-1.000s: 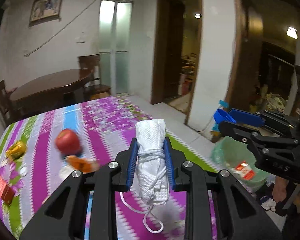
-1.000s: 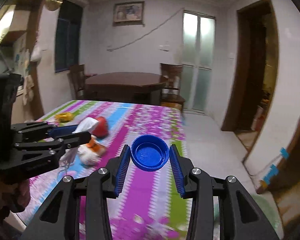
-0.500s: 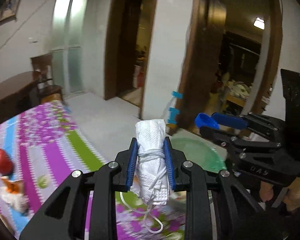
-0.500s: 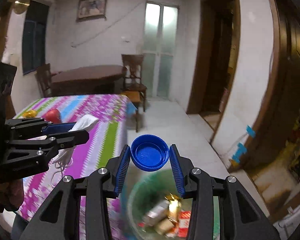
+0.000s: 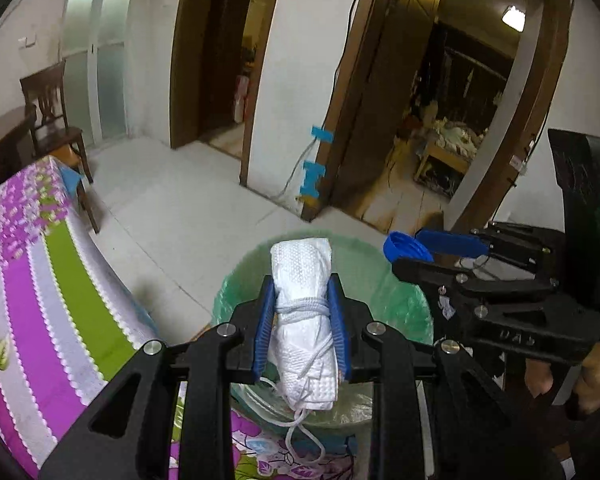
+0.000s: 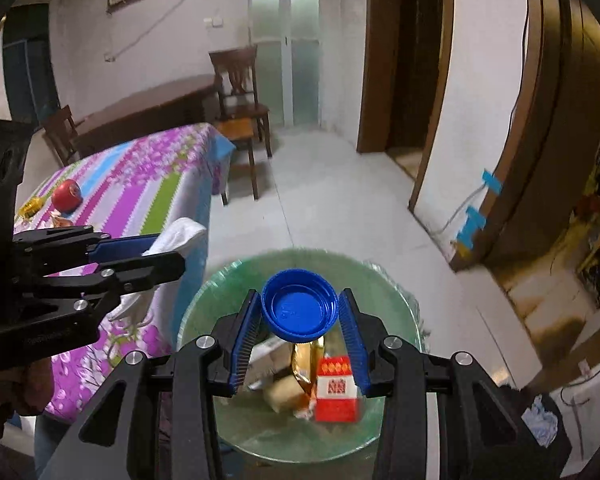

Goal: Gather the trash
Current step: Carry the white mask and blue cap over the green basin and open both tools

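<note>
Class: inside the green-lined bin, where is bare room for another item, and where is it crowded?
In the bin, the near liner floor below the red packet is bare. The middle is crowded: red packet, gold wrapper and tan lump bunch together.

One mask (image 5: 303, 320), one blue cap (image 6: 299, 305), one bin (image 6: 204, 304), two grippers (image 5: 301, 326) (image 6: 300, 330) — one apple (image 6: 66, 195), two chairs (image 6: 240, 92) (image 6: 60, 132).
</note>
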Demonstrator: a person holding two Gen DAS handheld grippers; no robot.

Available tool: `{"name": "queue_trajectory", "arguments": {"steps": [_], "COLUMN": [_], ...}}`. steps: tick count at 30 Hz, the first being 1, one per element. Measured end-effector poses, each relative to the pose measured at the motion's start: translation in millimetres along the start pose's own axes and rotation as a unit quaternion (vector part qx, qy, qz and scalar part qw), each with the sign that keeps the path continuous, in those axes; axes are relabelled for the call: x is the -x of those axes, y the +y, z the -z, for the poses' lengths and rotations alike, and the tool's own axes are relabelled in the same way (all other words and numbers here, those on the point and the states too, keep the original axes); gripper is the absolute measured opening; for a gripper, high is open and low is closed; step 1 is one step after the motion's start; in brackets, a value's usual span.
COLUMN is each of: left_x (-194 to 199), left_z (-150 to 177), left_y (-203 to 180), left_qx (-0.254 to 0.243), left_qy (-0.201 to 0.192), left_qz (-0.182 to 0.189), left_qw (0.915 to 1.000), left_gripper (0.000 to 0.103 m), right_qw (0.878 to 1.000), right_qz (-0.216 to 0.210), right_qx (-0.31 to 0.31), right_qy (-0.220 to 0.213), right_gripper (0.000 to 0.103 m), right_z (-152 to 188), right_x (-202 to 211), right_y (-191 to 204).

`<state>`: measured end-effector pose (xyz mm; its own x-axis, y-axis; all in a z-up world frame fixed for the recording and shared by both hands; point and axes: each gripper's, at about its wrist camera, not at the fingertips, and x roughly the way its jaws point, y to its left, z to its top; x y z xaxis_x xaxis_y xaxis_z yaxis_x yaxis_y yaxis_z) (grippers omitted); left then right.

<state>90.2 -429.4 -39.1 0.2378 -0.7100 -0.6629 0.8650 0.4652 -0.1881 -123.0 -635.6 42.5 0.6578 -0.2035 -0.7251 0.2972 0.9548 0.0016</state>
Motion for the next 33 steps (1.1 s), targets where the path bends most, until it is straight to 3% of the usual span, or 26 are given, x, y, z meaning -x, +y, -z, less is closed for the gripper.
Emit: {"name": "queue_trajectory", "arguments": {"steps": [9,22,24,25,26,33], "left_x": [-20.7,-25.3,-23.5,-21.1,-18.9,-14.8], "left_z": [6.7,2.8,2.6,4.4,3.3,2.5], "left_y": [-2.4,-7.4,-7.3,-7.5,-7.3,-4.1], "left_qx": [0.005,0.002,0.008,0.012,0.014,0.018], "left_qy": [0.024,0.022,0.020,0.016,0.013,0.012], "left_qz": [0.004,-0.007,-0.013,-0.018,-0.022,-0.035], "left_qw": [0.9997,0.9997,0.9997,0.9996,0.9996,0.9992], "left_gripper": [0.025,0.026,0.041,0.063,0.078,0.078], "right_qw": [0.999,1.000,1.000,1.000,1.000,0.999], "right_qz": [-0.006,-0.002,0.000,0.001,0.003,0.007], "right_qx": [-0.010,-0.010,-0.013,-0.015,-0.019,-0.029], "right_qy": [0.030,0.027,0.026,0.025,0.022,0.018], "right_gripper": [0.042,0.042,0.043,0.049,0.056,0.058], "right_z": [8.4,6.8,6.9,7.6,8.2,14.5], "right_x": [-36.7,-31.2,-29.4,-28.5,-27.4,-21.6], "right_y": [1.4,5.5,3.9,1.9,0.1,-8.4]}}
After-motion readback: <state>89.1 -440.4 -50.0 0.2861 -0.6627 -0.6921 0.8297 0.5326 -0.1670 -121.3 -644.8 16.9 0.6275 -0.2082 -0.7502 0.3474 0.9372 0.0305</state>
